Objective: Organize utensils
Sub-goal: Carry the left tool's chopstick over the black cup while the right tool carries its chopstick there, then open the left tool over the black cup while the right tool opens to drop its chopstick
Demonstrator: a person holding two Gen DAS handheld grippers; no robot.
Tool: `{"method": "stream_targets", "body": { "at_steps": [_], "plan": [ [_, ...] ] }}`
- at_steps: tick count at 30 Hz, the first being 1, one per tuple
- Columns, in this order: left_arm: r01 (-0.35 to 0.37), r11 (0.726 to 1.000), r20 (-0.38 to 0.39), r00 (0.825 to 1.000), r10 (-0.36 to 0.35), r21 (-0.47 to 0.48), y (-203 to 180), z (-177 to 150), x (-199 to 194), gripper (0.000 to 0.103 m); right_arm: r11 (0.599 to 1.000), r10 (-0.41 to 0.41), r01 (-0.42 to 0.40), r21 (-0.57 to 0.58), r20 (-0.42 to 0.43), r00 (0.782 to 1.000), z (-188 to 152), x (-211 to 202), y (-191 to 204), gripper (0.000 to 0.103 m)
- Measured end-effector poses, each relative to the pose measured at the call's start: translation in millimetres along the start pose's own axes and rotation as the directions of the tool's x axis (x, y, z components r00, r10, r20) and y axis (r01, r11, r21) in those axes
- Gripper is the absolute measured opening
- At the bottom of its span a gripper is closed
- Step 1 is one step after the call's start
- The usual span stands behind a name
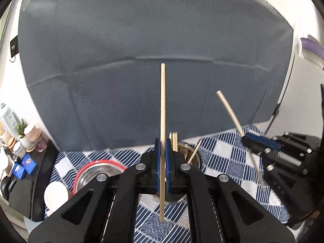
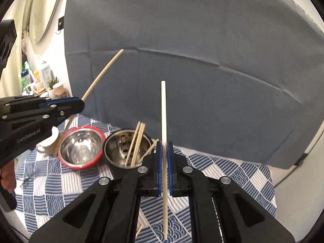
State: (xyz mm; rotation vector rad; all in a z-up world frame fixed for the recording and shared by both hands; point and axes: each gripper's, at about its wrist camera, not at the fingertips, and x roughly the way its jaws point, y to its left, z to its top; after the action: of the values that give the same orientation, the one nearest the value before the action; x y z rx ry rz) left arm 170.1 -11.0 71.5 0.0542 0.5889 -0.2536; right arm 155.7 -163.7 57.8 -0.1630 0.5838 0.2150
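My left gripper (image 1: 162, 141) is shut on a wooden chopstick (image 1: 162, 105) held upright above the table; it also shows in the right wrist view (image 2: 79, 103) with its chopstick (image 2: 103, 74) tilted. My right gripper (image 2: 164, 144) is shut on a pale chopstick (image 2: 163, 111) held upright; it shows at the right of the left wrist view (image 1: 246, 138) with its chopstick (image 1: 228, 110). A dark steel cup (image 2: 110, 158) holds several chopsticks (image 2: 137, 141); the left wrist view shows it (image 1: 193, 151) just behind my left fingers.
A red-rimmed steel bowl (image 2: 80, 147) stands left of the cup on the blue checked cloth (image 2: 222, 174). A white cup (image 2: 50, 140) is beside it. A grey backdrop (image 2: 182, 60) rises behind. Jars, boxes and a small plant (image 1: 22, 129) crowd the far left.
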Motion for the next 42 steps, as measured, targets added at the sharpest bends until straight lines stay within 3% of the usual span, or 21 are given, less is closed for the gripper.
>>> {"method": "stream_targets", "body": {
  "at_steps": [8,15,20,24,28,31,37,42],
  "plan": [
    [0.073,0.997,0.041,0.997,-0.072,-0.038,-2.0,13.1,21.7,0.005,0.995,0.076,-0.076,0.071,0.005,0.997,18.2,30.3,-14.3,0.005],
    [0.137,0.986,0.072,0.989,-0.13,-0.095,5.6,9.8,43.8,0.005,0.971,0.186,-0.194,0.142,0.072,0.98,29.4,55.2,-26.9,0.005],
    [0.174,0.972,0.097,0.982,-0.16,-0.155,14.8,4.5,62.5,0.005,0.936,0.257,-0.285,0.208,0.151,0.954,32.2,73.1,-36.8,0.005],
    [0.234,0.953,0.155,0.966,-0.206,-0.191,22.3,-3.6,72.8,0.005,0.909,0.299,-0.342,0.238,0.198,0.934,35.8,87.9,-40.2,0.005],
    [0.259,0.934,0.192,0.958,-0.215,-0.248,29.0,-16.9,86.4,0.005,0.883,0.334,-0.397,0.253,0.258,0.907,38.1,101.9,-37.7,0.005],
    [0.26,0.934,0.198,0.956,-0.215,-0.246,28.4,-28.7,95.4,0.005,0.857,0.366,-0.439,0.27,0.283,0.887,36.9,113.7,-35.5,0.005],
    [0.271,0.934,0.199,0.953,-0.226,-0.234,27.4,-42.4,106.7,0.005,0.849,0.376,-0.443,0.287,0.261,0.889,22.3,132.4,-31.4,0.005],
    [0.254,0.942,0.168,0.961,-0.22,-0.221,27.3,-50.8,114.2,0.005,0.845,0.384,-0.438,0.306,0.224,0.896,4.3,144.5,-28.8,0.005]
  ]
}}
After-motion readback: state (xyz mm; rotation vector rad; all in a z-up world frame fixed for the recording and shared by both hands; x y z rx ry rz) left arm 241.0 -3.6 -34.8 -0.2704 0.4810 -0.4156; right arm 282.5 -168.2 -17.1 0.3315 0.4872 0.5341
